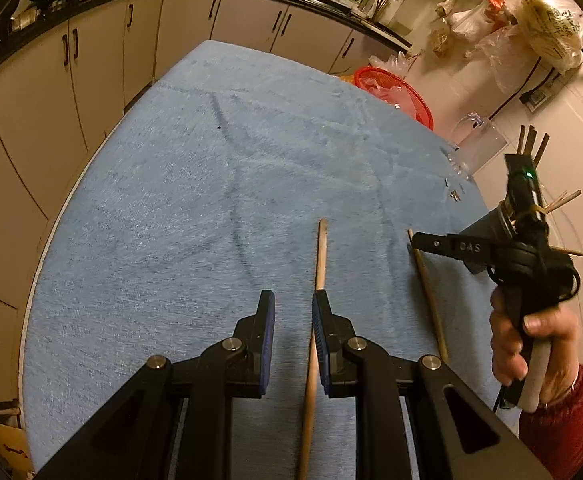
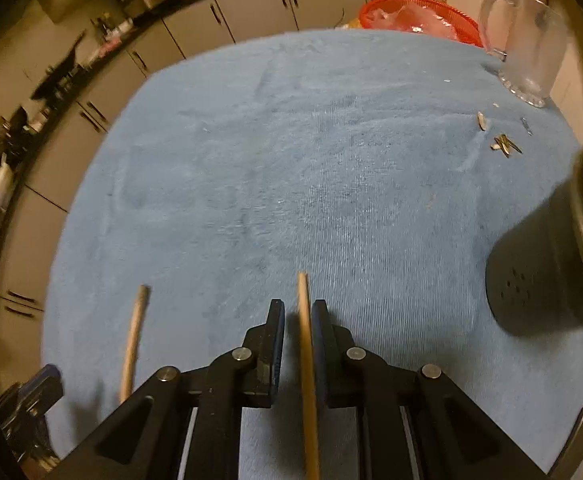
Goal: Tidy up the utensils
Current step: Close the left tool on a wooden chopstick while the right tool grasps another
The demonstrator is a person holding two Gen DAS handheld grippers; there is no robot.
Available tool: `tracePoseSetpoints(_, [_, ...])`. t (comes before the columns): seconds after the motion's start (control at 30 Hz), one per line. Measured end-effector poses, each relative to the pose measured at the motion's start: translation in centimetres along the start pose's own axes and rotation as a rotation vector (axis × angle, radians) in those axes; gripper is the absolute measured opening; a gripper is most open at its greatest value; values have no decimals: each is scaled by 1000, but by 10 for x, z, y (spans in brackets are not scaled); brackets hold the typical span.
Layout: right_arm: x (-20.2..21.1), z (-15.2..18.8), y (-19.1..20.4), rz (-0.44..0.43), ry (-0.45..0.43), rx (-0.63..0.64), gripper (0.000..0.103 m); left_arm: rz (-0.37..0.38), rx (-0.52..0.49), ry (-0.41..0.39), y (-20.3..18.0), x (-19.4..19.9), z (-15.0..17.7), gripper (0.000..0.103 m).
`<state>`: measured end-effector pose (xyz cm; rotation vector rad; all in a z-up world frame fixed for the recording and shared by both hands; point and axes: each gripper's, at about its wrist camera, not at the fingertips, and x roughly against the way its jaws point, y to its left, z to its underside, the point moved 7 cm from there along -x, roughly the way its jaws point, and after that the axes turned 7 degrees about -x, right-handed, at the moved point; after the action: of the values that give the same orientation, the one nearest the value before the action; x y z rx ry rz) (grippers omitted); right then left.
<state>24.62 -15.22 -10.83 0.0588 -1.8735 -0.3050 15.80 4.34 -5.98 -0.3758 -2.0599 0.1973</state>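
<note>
We have two chopsticks on the blue cloth [image 1: 195, 184] near its front right edge. The left gripper [image 1: 293, 308] stands partly open around the nearer chopstick [image 1: 320, 256], gripping nothing. The right gripper [image 2: 297, 316] is likewise partly open around the other chopstick [image 2: 304, 320], near the black holder [image 2: 547, 264]. We should centre each stick between the pads, then close squarely.

Both wrist views look forward and down along their fingers, close over the blue cloth [image 1: 211, 184], sharing the two chopsticks [image 2: 133, 344] and red basket [image 2: 419, 10].
</note>
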Motion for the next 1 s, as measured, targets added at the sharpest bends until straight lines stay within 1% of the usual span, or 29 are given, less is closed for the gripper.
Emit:
tracePoseSetpoints(0.07, [-8,0,1,22,26,18,17,0,0,4,2,-2,-1,19])
tracePoseSetpoints(0.13, [-10,-1,3,43,13,40,16,-1,1,10,2,-5,-3,19])
tracePoseSetpoints(0.17, [-11,-1,3,48,15,45,14,-3,1,14,1,-7,-4,19])
tracePoseSetpoints(0.2, [-11,1,4,49,15,65,9,-3,0,18,1,-8,-5,19])
tracePoseSetpoints(0.23, [-12,2,6,36,20,76,7,-3,-4,24,-2,-10,-7,19])
tracePoseSetpoints(0.3, [-9,5,5,-20,19,36,6,-6,-18,35,-7,-14,-11,19])
tracePoseSetpoints(0.37, [6,10,5,-77,-26,26,6,-2,-34,50,-13,-20,-16,19])
tracePoseSetpoints(0.47, [35,19,1,-134,-98,19,6,-7,-58,89,-23,-35,-26,19])
tracePoseSetpoints(0.57, [67,33,-3,-185,-169,30,6,-12,-87,158,-34,-60,-37,19])
tracePoseSetpoints(0.67, [90,42,-6,-201,-221,41,6,-58,-121,201,-42,-80,-45,19])
tracePoseSetpoints(0.77, [103,46,-6,-221,-251,50,6,-140,-143,232,-46,-98,-51,19])
tracePoseSetpoints(0.83, [108,46,-1,-231,-263,48,6,-137,-167,249,-52,-107,-51,19])
tracePoseSetpoints(0.87, [110,46,-3,-238,-268,44,6,-162,-172,239,-53,-110,-54,18])
tracePoseSetpoints(0.9, [117,48,-6,-241,-271,39,6,-178,-179,243,-54,-112,-55,17])
tracePoseSetpoints(0.93, [121,50,-10,-245,-273,33,6,-190,-186,240,-55,-114,-57,7])
tracePoseSetpoints(1.0, [125,52,-11,-260,-275,24,6,-199,-183,230,-57,-115,-58,7])
